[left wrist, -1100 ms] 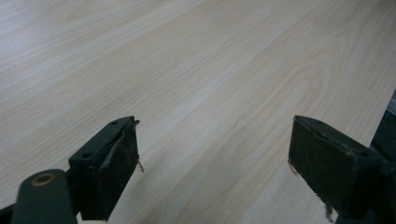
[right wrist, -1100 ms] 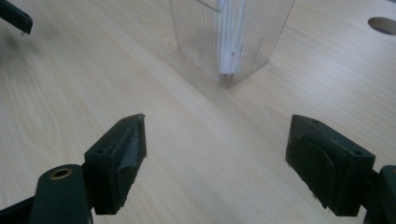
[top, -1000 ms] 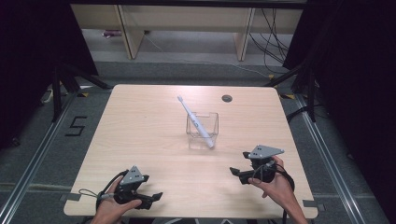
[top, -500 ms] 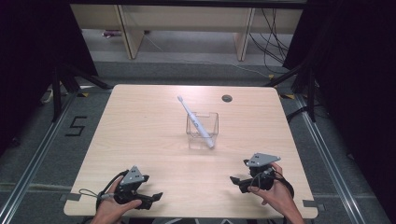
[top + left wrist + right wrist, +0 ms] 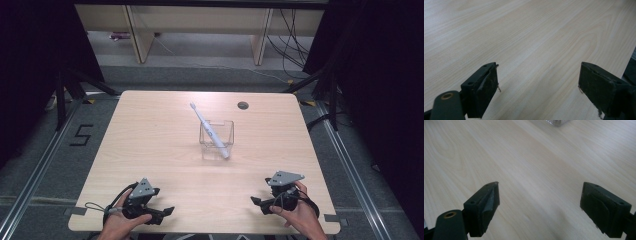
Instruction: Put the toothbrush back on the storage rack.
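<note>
At the middle of the desk [image 5: 150, 140] stands a clear box [image 5: 217, 138] with a white toothbrush [image 5: 209, 130] leaning in it, head up toward the far left. Near the front edge, well apart from the box, the left gripper [image 5: 159, 212] and right gripper [image 5: 260, 202] rest in the person's hands. Both have their jaws spread wide over bare wood, holding nothing.

Two black handheld grippers are shown: the left gripper [image 5: 167, 211] and right gripper [image 5: 256, 202], each topped by a grey three-cornered plate, with worn black jaw blocks bearing small screw holes.
</note>
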Action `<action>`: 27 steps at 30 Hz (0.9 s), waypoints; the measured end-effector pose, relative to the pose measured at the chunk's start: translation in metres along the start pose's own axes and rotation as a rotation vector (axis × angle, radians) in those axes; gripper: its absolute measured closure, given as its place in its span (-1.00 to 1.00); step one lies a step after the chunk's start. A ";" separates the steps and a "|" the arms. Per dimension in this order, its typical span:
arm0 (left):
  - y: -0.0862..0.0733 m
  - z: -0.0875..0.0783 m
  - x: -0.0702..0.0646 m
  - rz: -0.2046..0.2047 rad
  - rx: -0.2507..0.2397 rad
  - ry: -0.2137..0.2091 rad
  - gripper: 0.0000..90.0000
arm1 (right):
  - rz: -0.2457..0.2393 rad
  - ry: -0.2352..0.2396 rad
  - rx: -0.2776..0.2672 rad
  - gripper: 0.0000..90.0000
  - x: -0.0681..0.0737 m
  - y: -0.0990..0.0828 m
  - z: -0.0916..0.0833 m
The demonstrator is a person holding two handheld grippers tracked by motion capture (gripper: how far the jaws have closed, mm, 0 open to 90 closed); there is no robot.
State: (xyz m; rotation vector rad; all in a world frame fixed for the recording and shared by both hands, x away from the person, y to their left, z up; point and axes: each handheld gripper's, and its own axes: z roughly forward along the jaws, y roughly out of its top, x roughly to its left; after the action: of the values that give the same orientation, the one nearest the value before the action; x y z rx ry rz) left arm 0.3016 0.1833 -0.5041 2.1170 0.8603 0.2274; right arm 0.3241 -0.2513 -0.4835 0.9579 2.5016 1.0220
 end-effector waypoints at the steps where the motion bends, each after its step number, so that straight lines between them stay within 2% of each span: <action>1: 0.000 0.000 0.000 0.000 0.000 0.000 -0.66 | -0.004 0.007 0.002 -0.63 0.000 -0.001 0.000; 3: 0.000 0.000 0.000 -0.002 -0.004 0.002 -0.66 | 0.004 0.010 0.000 -0.63 0.000 -0.003 -0.002; 4: 0.000 0.000 0.000 -0.003 -0.006 0.003 -0.66 | 0.004 -0.004 -0.002 -0.63 0.001 -0.004 -0.003; 9: 0.000 0.000 0.000 -0.001 -0.002 0.002 -0.66 | 0.003 0.016 0.003 -0.63 0.002 -0.007 -0.006; 10: 0.000 0.000 0.000 0.000 -0.002 0.006 -0.66 | 0.003 -0.001 0.000 -0.63 0.002 -0.009 -0.007; 12: 0.000 0.000 0.000 -0.003 -0.004 0.003 -0.66 | -0.001 0.014 -0.002 -0.63 0.001 -0.010 -0.007; 13: 0.000 0.000 0.000 -0.003 -0.007 0.007 -0.66 | 0.029 0.002 0.004 -0.63 0.003 -0.012 -0.009; 16: 0.000 0.000 0.000 -0.004 -0.005 0.004 -0.66 | 0.023 0.011 0.000 -0.63 0.003 -0.013 -0.010; 17: 0.000 0.000 0.000 -0.003 -0.004 0.005 -0.66 | 0.037 0.002 0.003 -0.63 0.003 -0.015 -0.011; 18: 0.000 0.000 0.000 -0.003 -0.005 0.003 -0.66 | 0.017 0.005 -0.014 -0.63 0.002 -0.016 -0.010; 19: 0.000 0.000 0.000 -0.003 -0.005 0.004 -0.66 | 0.017 0.005 -0.014 -0.63 0.002 -0.016 -0.010; 20: 0.000 0.000 0.001 0.009 -0.001 0.014 -0.66 | 0.031 0.002 -0.006 -0.63 0.003 -0.017 -0.011; 22: 0.000 0.000 0.000 -0.003 -0.007 0.009 -0.66 | 0.046 -0.002 0.009 -0.63 0.004 -0.019 -0.013; 25: 0.000 0.000 0.000 -0.003 -0.002 0.003 -0.66 | 0.031 0.008 0.001 -0.63 0.002 -0.022 -0.012; 27: -0.001 0.000 0.000 -0.003 -0.001 0.004 -0.66 | 0.044 -0.003 -0.002 -0.63 0.002 -0.022 -0.013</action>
State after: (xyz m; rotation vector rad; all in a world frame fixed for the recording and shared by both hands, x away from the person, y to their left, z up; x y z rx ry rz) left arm 0.3014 0.1832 -0.5047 2.1149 0.8657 0.2309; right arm 0.3054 -0.2686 -0.4898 1.0174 2.4866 1.0357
